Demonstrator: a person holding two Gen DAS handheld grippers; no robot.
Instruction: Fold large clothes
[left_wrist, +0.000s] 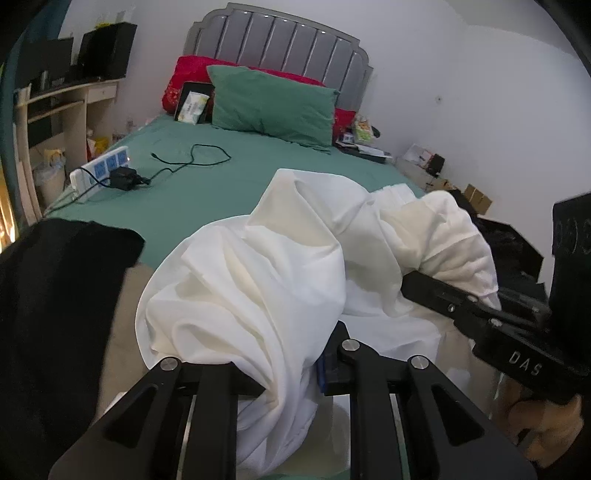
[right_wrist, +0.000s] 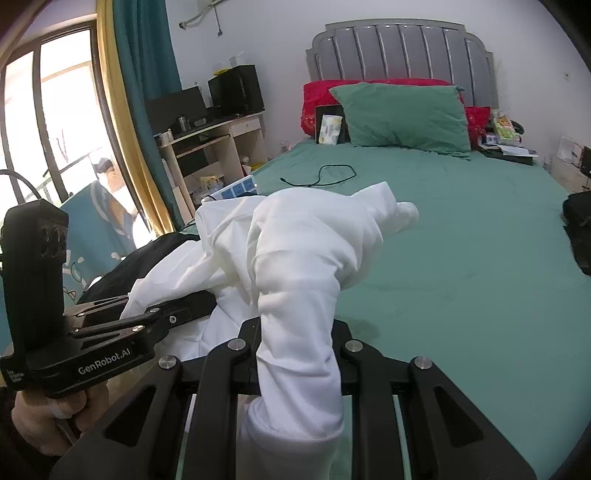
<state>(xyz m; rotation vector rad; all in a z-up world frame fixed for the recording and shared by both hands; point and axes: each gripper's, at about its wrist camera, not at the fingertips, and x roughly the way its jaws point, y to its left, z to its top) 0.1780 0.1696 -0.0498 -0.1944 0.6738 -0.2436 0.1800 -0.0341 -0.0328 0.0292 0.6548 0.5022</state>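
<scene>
Pillow (left_wrist: 273, 105) behind cable (left_wrist: 188, 160) on bed (left_wrist: 207, 206)

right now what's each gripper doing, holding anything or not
Left gripper: closed on a bunch of the white garment.
Right gripper: closed on another part of the same white garment, the cloth bunched between its fingers.

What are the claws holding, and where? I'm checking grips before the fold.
Both hold the white garment: the left claw pinches a bunched fold, the right claw a gathered, sleeve-like part.
</scene>
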